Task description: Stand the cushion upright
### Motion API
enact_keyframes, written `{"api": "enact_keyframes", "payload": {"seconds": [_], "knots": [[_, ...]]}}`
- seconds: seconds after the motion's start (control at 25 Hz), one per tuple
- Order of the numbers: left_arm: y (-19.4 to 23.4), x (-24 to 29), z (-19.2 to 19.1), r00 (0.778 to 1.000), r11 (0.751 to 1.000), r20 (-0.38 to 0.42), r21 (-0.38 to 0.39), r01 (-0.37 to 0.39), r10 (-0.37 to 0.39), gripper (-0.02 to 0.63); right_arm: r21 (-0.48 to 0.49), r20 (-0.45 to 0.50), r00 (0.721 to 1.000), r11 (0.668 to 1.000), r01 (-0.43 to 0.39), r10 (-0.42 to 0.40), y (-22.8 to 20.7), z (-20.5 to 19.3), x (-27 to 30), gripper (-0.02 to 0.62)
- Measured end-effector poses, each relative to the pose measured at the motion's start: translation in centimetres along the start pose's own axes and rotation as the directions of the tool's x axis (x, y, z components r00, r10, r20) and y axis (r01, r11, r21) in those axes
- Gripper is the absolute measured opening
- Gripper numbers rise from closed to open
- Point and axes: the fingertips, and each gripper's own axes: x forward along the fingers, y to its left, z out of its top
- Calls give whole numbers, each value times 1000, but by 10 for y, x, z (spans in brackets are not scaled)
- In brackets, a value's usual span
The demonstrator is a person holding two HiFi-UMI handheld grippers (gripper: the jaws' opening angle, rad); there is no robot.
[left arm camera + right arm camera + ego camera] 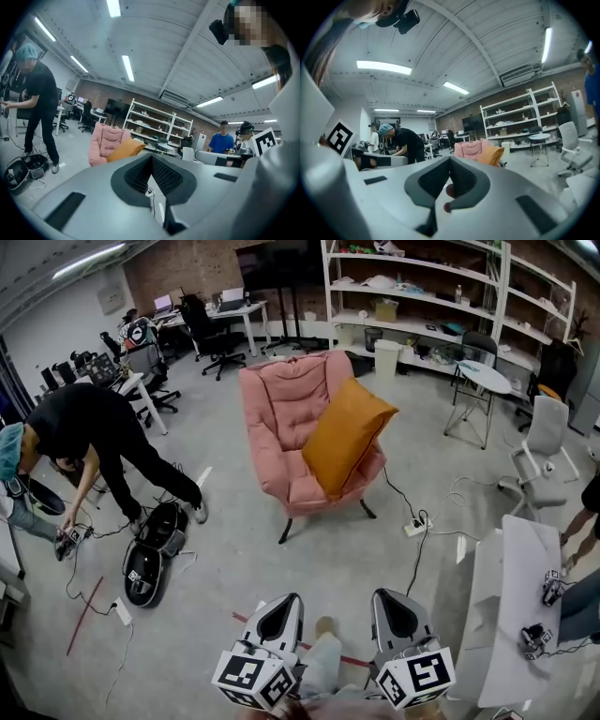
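An orange cushion point(344, 434) leans tilted against the right arm of a pink armchair point(281, 418) in the middle of the floor. The cushion point(124, 150) and the armchair point(105, 144) show small and far in the left gripper view. They appear again in the right gripper view, cushion point(492, 155) on the armchair point(468, 149). My left gripper point(278, 617) and right gripper point(397, 613) are low in the head view, well short of the chair. Both are shut with nothing between the jaws, left gripper point(151, 159), right gripper point(450, 161).
A person in black point(89, 442) bends over at the left near black cases point(155, 554) and cables. White shelves point(422, 296) line the back wall. A white table point(506, 606) stands at the right, a power strip point(416, 526) lies by the chair. Grey floor separates me from the chair.
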Motion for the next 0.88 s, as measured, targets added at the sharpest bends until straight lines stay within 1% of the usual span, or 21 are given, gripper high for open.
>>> {"api": "enact_keyframes", "payload": {"seconds": [0.24, 0.64, 0.88], "knots": [[30, 54, 24, 1000, 1000, 2, -4, 13, -13, -11, -2, 0, 1000, 1000, 21, -21, -21, 16, 56, 15], [72, 126, 60, 999, 1000, 23, -2, 31, -31, -11, -18, 11, 999, 999, 39, -38, -46, 38, 136, 15], [99, 155, 72, 999, 1000, 42, -12, 20, -20, -11, -35, 14, 1000, 999, 18, -17, -50, 43, 177, 15]]}}
